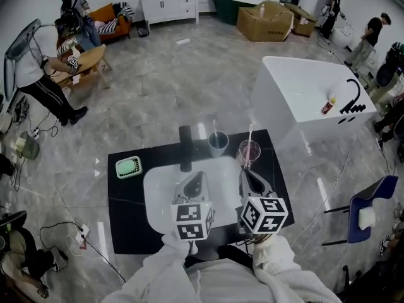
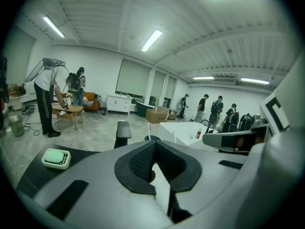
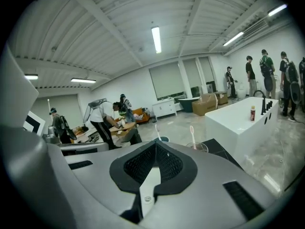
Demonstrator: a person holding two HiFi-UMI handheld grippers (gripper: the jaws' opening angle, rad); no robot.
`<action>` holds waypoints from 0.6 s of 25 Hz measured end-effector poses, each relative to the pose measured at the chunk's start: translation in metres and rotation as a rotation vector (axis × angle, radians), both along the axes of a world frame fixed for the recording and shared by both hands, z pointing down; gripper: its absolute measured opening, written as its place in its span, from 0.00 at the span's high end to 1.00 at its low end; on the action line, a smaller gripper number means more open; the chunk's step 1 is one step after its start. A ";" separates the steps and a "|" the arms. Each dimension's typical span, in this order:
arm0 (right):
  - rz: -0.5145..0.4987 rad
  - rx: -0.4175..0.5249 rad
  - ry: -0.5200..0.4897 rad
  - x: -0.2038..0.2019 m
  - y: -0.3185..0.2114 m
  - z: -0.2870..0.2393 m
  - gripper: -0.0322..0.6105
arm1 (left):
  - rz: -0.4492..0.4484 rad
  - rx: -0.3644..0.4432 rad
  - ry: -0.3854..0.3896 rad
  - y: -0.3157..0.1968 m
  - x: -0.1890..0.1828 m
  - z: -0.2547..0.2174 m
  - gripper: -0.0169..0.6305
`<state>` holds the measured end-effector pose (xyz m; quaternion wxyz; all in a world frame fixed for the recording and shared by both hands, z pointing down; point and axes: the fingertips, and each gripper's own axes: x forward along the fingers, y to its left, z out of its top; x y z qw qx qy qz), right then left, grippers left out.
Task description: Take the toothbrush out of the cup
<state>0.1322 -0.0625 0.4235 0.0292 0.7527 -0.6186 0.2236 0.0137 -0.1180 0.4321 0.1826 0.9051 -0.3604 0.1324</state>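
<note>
Right gripper (image 1: 245, 172), jaws together, empty; just ahead, slim white plastic toothbrush (image 1: 250, 136) in clear cup (image 1: 242, 154), likely light, stiff: pinch upper handle.

A white toothbrush (image 1: 250, 134) stands upright, head up, in the clear pinkish cup (image 1: 254, 154) on the black countertop (image 1: 126, 197).

Bright, even light falls from ceiling strip lamps (image 3: 156, 39), and shadows are soft. The polished floor (image 1: 189, 87) carries pale glare. Both gripper views bulge and have black corners. The left hand-held gripper (image 2: 153, 146) looks soft up close. The head view's edges curve.
</note>
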 end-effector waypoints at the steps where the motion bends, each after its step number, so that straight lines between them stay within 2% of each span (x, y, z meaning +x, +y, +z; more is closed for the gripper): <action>1: -0.017 0.002 -0.002 0.004 -0.003 0.000 0.91 | -0.021 0.000 -0.004 -0.001 0.001 0.001 0.98; 7: -0.115 -0.003 -0.023 0.016 -0.020 0.000 0.91 | -0.121 -0.014 -0.014 -0.005 0.004 -0.001 0.98; 15: -0.177 0.008 -0.063 0.002 -0.041 0.008 0.91 | -0.160 0.005 -0.030 -0.013 -0.004 -0.001 0.98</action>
